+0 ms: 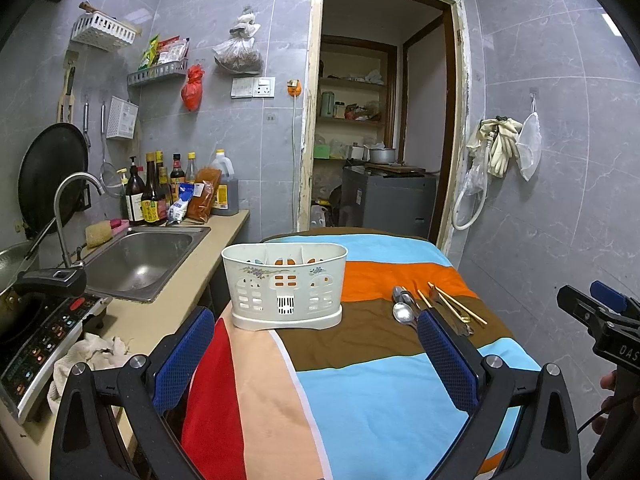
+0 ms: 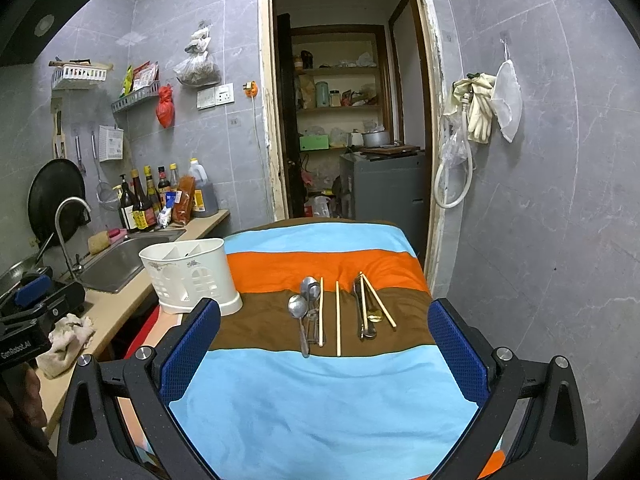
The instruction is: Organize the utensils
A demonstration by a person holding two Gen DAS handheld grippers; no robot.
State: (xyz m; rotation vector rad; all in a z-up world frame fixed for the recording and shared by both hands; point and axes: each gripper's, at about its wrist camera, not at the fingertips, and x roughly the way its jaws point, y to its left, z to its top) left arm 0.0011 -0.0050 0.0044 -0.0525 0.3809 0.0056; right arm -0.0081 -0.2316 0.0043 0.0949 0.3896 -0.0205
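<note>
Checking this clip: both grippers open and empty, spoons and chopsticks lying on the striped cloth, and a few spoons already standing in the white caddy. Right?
Not quite. The white caddy is empty: the left wrist view looks into its compartments and shows no utensils. The rest holds: left gripper and right gripper are open and empty, and the spoons and chopsticks lie on the striped cloth.

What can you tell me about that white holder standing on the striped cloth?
The holder is an oval, cream-white caddy, plastic by its look, with window-shaped cutouts, a small flower print and a wider base. Inner dividers split it into compartments; no utensils show inside it. It stands upright at the left edge of the cloth, beside the sink, apart from the spoons.
</note>
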